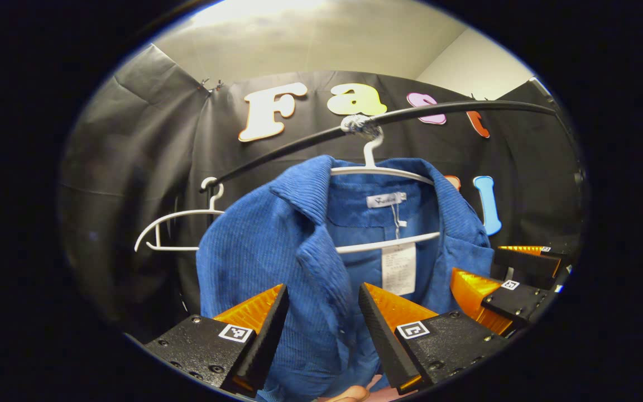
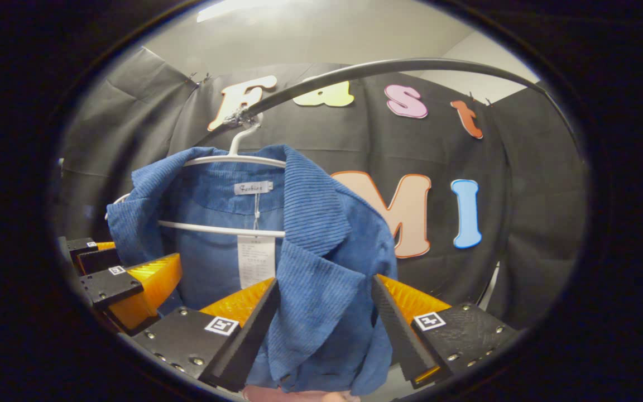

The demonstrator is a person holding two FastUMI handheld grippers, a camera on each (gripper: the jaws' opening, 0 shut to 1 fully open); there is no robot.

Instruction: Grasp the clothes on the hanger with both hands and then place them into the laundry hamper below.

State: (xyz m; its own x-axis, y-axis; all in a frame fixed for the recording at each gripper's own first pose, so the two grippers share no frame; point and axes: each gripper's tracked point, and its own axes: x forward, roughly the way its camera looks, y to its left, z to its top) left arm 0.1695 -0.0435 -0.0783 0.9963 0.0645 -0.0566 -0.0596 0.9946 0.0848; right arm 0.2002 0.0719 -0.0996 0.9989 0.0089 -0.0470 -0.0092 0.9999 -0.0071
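On the black rail (image 1: 299, 144) hung a white hanger (image 1: 380, 170) carrying the blue corduroy jacket (image 1: 277, 245), collar open, a neck label and a paper tag (image 1: 398, 268) showing inside. Beside it on the same rail, toward the left of the left gripper view, hung an empty white hanger (image 1: 173, 223).

Left hand-held gripper (image 1: 323, 318): fingers spread wide, one front panel of the jacket lying between them; whether the pads touched the cloth could not be told. A fingertip (image 1: 349, 394) showed at the bottom edge, below the jacket.

Right hand-held gripper (image 2: 324, 321): fingers likewise wide, set either side of the other front panel and lapel; contact could not be told. In the left gripper view it appeared at the right, beside the jacket.

Jacket hung fully on its hanger.
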